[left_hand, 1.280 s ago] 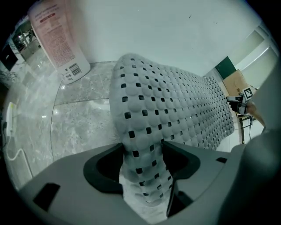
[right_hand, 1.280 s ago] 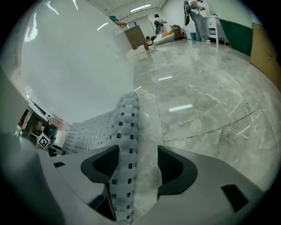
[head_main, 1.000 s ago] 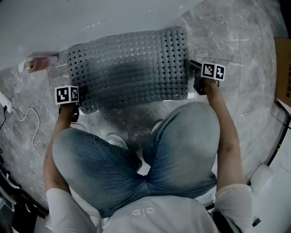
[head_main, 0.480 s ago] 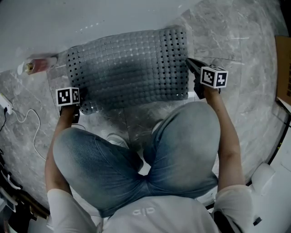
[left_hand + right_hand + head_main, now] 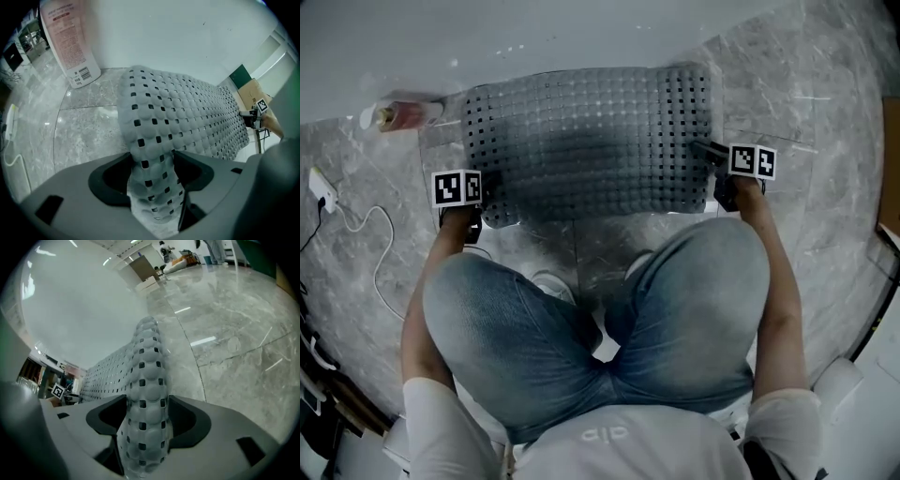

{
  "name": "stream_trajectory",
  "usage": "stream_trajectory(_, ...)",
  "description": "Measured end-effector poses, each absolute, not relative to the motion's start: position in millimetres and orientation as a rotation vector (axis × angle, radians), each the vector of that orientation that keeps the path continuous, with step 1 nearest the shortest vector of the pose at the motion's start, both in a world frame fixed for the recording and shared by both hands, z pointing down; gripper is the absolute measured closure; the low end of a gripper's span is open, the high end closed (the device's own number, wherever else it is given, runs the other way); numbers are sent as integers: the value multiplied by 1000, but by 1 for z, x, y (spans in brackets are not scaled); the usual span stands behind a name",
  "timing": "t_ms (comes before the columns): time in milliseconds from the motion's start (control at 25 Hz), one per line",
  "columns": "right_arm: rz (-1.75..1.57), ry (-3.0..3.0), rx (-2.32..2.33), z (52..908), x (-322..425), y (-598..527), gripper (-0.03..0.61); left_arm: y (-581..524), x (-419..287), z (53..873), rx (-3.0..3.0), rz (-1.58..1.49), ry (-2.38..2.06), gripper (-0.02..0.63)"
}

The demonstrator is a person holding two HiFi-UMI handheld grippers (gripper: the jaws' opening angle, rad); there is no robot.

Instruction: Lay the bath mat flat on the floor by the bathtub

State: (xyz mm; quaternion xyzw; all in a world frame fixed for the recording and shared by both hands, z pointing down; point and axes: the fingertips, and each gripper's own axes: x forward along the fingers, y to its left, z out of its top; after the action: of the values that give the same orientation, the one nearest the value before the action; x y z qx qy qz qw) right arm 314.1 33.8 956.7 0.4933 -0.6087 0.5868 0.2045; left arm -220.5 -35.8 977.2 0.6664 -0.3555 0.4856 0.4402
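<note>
While the left claw (image 5: 152,176) clamps a corner of the bath mat (image 5: 591,141), the right claw (image 5: 147,420), jaws just opened wider, pinches its opposite edge; both point steeply down.

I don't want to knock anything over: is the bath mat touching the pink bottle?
Apart. The left gripper view shows bare floor between the pink bottle and the nearest edge of the bath mat.

A bathroom: a white bathtub wall (image 5: 534,37) runs at twelve o'clock, grey marble floor (image 5: 825,94) below, a pink toiletry bottle (image 5: 408,114) at ten o'clock.
</note>
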Motion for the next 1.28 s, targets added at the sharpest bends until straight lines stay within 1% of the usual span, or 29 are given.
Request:
stream_trajectory(160,1618,-1686,1405,955,313,34,332,-36,-221,975,1676,1231,-893,335)
stream_trajectory(200,1568,-1683,1412,949,311,33,342,-36,-219,973,1677,1226,-884,352)
stream_trajectory(240,1495,-1682,1410,941,307,32,354,-34,-217,970,1676,1216,-872,390)
stream_trajectory(280,1408,-1686,1396,932,301,31,363,-33,-216,967,1676,1210,-862,414)
stream_trajectory(360,1274,-1721,1335,917,281,28,352,-35,-222,958,1684,1235,-870,437)
stream_trajectory(480,1307,-1835,1209,906,236,24,296,-47,-263,947,1675,1337,-967,462)
stream_trajectory(520,1346,-1875,1179,906,223,24,265,-51,-281,944,1664,1374,-1010,463)
stream_trajectory(640,1452,-1931,1167,909,205,20,261,-55,-320,943,1627,1397,-1083,456)
stream_trajectory(800,1529,-1843,1255,930,226,20,261,-55,-331,951,1599,1407,-1108,426)
stream_trajectory(960,1658,-1798,1284,952,234,21,265,-57,-335,965,1569,1431,-1125,418)
stream_trajectory(1040,1660,-1785,1265,957,233,22,287,-57,-335,969,1555,1440,-1120,409)
stream_trajectory(1160,1617,-1783,1235,958,231,23,300,-58,-335,973,1547,1434,-1116,396)
stream_trajectory(1200,1604,-1790,1223,957,227,24,337,-58,-335,973,1547,1431,-1119,394)
stream_trajectory(1240,1582,-1795,1213,957,223,24,407,-58,-336,973,1550,1433,-1122,394)
stream_trajectory(1280,1542,-1793,1208,956,221,24,420,-58,-336,973,1558,1437,-1123,394)
